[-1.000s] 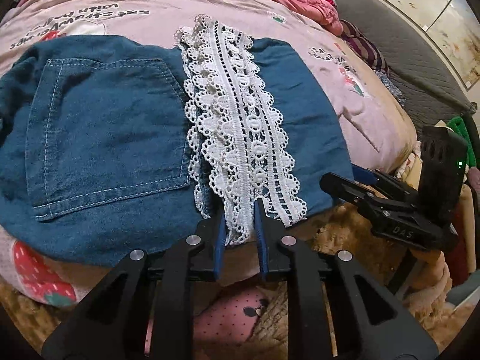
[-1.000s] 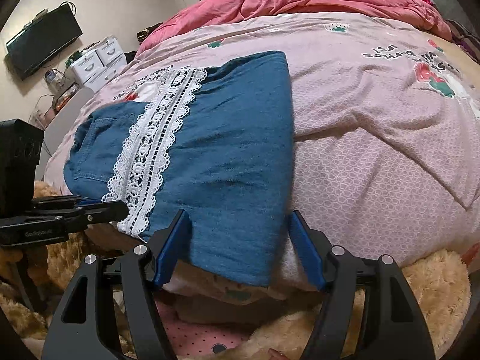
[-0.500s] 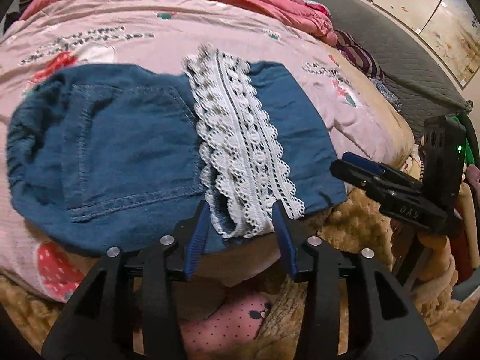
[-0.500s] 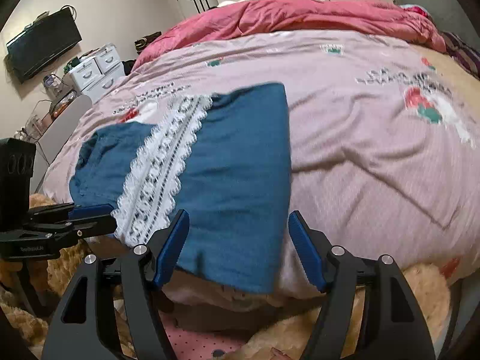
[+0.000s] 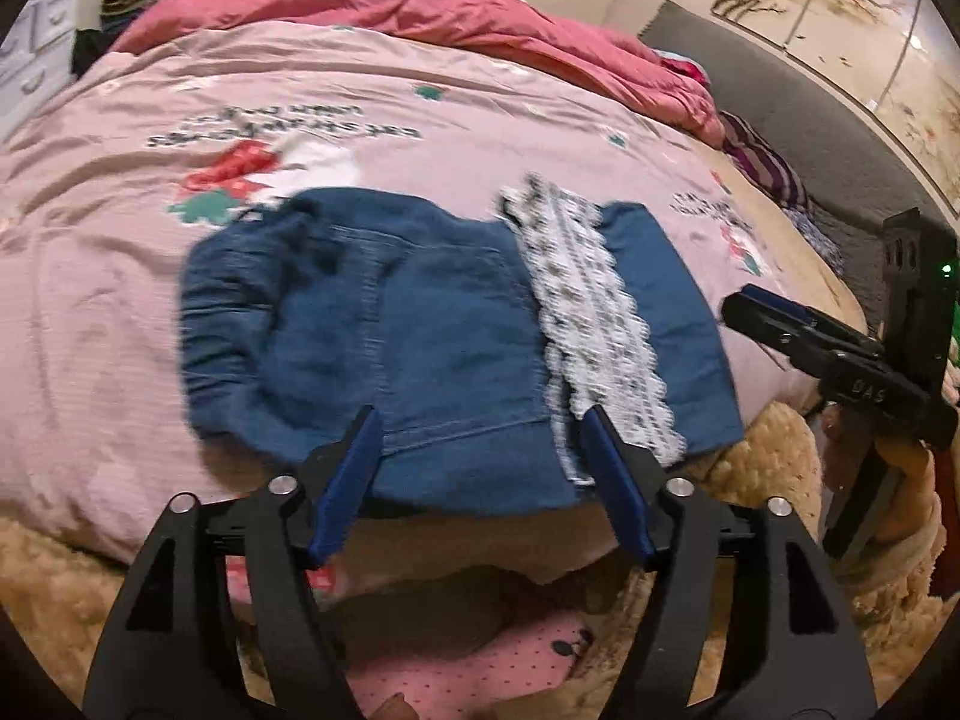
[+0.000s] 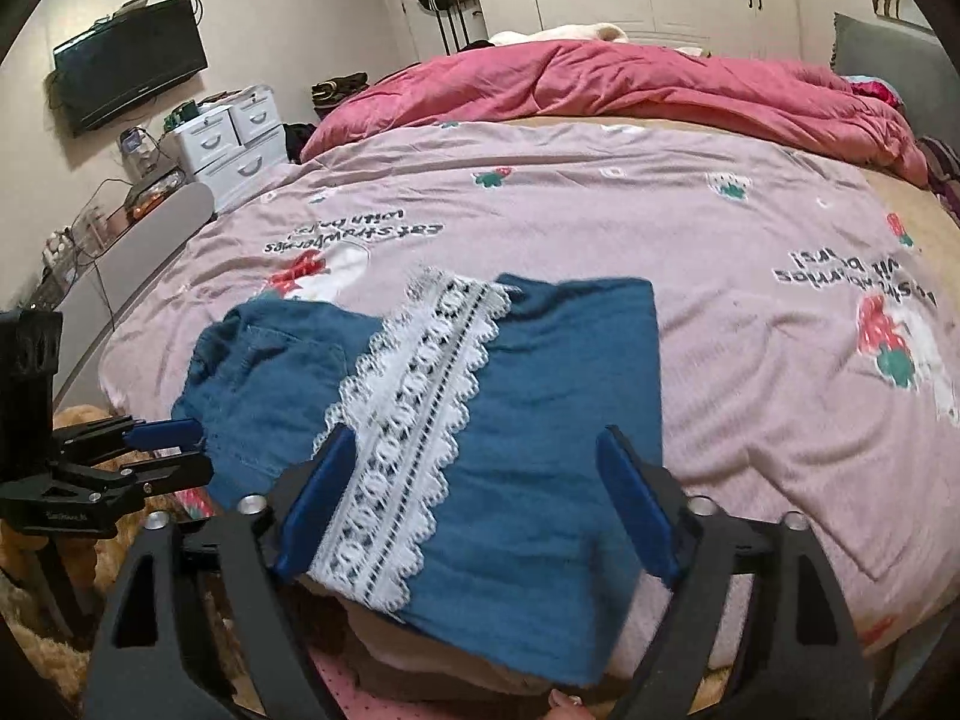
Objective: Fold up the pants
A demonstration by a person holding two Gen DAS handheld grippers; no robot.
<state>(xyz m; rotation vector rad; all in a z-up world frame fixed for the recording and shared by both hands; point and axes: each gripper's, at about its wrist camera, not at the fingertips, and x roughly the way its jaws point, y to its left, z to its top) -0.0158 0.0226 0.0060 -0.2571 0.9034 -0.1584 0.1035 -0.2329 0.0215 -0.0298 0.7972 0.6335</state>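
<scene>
The folded blue denim pants [image 5: 420, 348] lie near the front edge of the pink bedspread [image 5: 120, 276], with a white lace band [image 5: 594, 312] across them. My left gripper [image 5: 478, 420] hovers above their near hem. Its jaws are opening and hold nothing. In the right wrist view the pants [image 6: 570, 390] and the lace [image 6: 414, 408] lie flat below my right gripper [image 6: 474, 438]. Its jaws are opening wide too, clear of the cloth. Each gripper shows in the other's view: the right one [image 5: 780, 324] by the pants' right side, the left one [image 6: 174, 450] by their left side.
A red quilt [image 6: 600, 84] is bunched at the far end of the bed. A grey headboard [image 5: 810, 120] runs along the right. White drawers [image 6: 234, 138] and a wall TV [image 6: 132, 72] stand to the left. A fluffy tan fabric [image 5: 774, 462] lies below the bed edge.
The left gripper has let go of the lace hem and spread its jaws. Both grippers have risen and drawn back from the pants. The right jaws have widened.
</scene>
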